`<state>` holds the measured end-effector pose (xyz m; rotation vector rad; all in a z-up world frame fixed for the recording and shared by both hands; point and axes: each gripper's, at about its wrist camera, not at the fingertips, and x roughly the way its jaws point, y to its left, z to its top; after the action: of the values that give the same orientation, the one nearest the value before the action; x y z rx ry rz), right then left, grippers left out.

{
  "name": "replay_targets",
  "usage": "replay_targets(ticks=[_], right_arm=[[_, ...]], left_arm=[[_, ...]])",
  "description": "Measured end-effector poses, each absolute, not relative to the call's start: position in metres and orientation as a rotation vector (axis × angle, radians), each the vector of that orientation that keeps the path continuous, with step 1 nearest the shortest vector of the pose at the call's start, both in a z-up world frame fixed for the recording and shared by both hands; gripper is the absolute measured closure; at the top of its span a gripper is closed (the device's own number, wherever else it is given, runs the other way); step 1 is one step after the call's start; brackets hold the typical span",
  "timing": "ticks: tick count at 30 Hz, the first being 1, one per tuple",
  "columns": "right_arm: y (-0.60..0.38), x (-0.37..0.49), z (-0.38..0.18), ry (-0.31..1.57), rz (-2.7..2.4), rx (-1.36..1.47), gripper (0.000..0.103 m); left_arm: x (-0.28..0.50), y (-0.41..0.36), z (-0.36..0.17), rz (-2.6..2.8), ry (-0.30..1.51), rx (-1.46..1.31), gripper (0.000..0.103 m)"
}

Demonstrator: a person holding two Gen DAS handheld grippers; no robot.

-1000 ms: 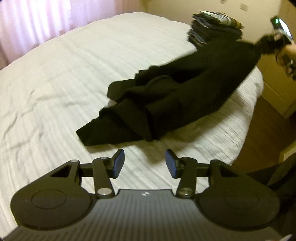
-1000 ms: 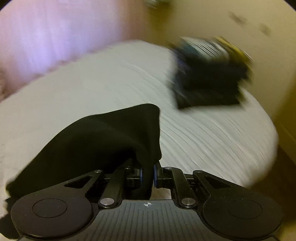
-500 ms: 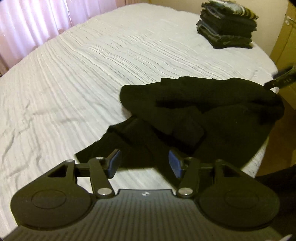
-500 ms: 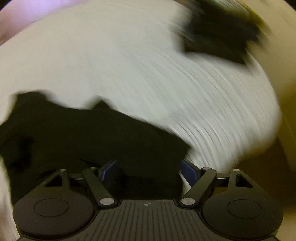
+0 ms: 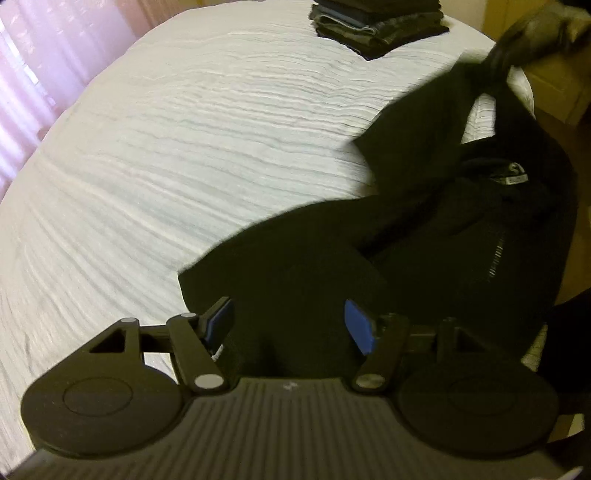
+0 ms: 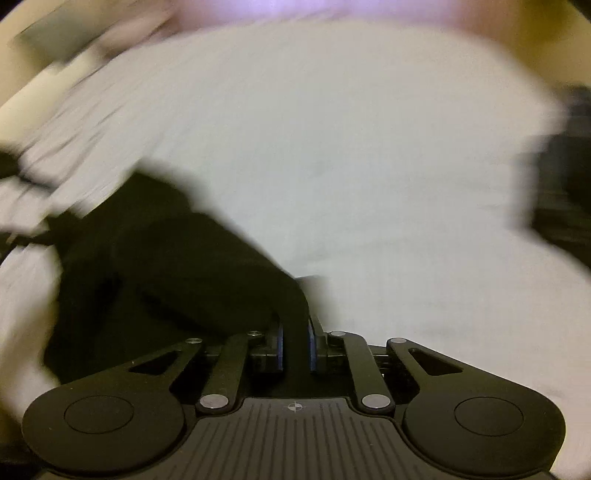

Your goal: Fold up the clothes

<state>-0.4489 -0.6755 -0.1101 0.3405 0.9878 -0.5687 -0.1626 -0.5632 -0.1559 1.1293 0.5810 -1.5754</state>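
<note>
Bed [image 5: 207,155]: covered by a white ribbed bedspread, filling most of both views; pink curtains [image 5: 22,62] stood behind its far side.

Black garment [image 5: 424,236]: a dark zip-up top, crumpled along the near right part of the bed, a neck label and a strip of zipper teeth showing. One end was lifted toward the upper right of the left wrist view, up to a blurred dark shape at the frame's edge.

Stack of folded clothes [image 5: 376,26]: dark, at the far corner of the bed, well apart from the garment.

Left gripper [image 5: 288,326]: jaws apart and widening, blue pads clear of the cloth, garment's near edge lying below and between them.

Right gripper [image 6: 294,341]: jaws closing, pads pinching a fold of the black garment [image 6: 177,266], which trailed to its left; view motion-blurred.
</note>
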Motion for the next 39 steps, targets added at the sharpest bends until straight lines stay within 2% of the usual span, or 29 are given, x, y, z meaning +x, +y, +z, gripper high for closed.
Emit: replay_targets(ticks=[3,7,14,15,16,17,18,20,22,25,31,35,36,37,38,39], right_arm=[[-0.705,-0.536,-0.084,0.923,-0.976,0.463,0.092],[-0.712,-0.616,-0.088,0.927,-1.238,0.625,0.092],[-0.685,-0.595,-0.106,0.958,-1.163,0.674,0.091],[-0.686,-0.590,-0.109,0.974,-1.144,0.680,0.081],[-0.688,-0.583,-0.111,0.997,-1.125,0.678,0.054],[-0.694,-0.575,-0.112,1.022,-1.112,0.667,0.034],[-0.701,-0.565,-0.113,1.035,-1.110,0.639,0.010],[-0.694,-0.550,-0.103,1.010,-1.079,0.533,0.008],[-0.682,-0.535,-0.093,0.975,-0.982,0.448,0.008],[-0.666,-0.511,-0.104,0.959,-0.757,0.485,0.008],[-0.644,-0.449,-0.183,1.134,-0.319,0.484,0.008],[-0.653,-0.424,-0.215,1.233,-0.201,0.542,0.008],[-0.658,-0.418,-0.221,1.253,-0.163,0.544,0.009],[-0.661,-0.413,-0.223,1.262,-0.127,0.555,0.046],[-0.662,-0.410,-0.220,1.266,-0.102,0.578,0.090],[-0.663,-0.407,-0.212,1.254,-0.099,0.590,0.098]], left_arm=[[-0.159,-0.589,-0.160,-1.615,0.547,1.154,0.040],[-0.167,-0.627,-0.171,-1.732,0.526,1.195,0.040],[-0.215,-0.670,-0.221,-2.020,0.495,1.492,0.037],[-0.220,-0.672,-0.230,-2.041,0.478,1.548,0.037],[-0.224,-0.672,-0.239,-2.061,0.470,1.596,0.038],[-0.224,-0.673,-0.244,-2.078,0.480,1.628,0.051],[-0.224,-0.673,-0.247,-2.088,0.490,1.649,0.057],[-0.221,-0.675,-0.243,-2.076,0.517,1.616,0.087],[-0.215,-0.673,-0.228,-2.044,0.525,1.550,0.095],[-0.196,-0.665,-0.199,-1.991,0.514,1.461,0.096],[-0.165,-0.614,-0.134,-1.880,0.487,1.359,0.096],[-0.162,-0.567,-0.120,-1.823,0.520,1.343,0.096],[-0.161,-0.559,-0.118,-1.798,0.537,1.322,0.096],[-0.158,-0.553,-0.115,-1.771,0.556,1.293,0.096],[-0.155,-0.546,-0.111,-1.743,0.570,1.262,0.096],[-0.151,-0.541,-0.106,-1.712,0.573,1.226,0.096]])
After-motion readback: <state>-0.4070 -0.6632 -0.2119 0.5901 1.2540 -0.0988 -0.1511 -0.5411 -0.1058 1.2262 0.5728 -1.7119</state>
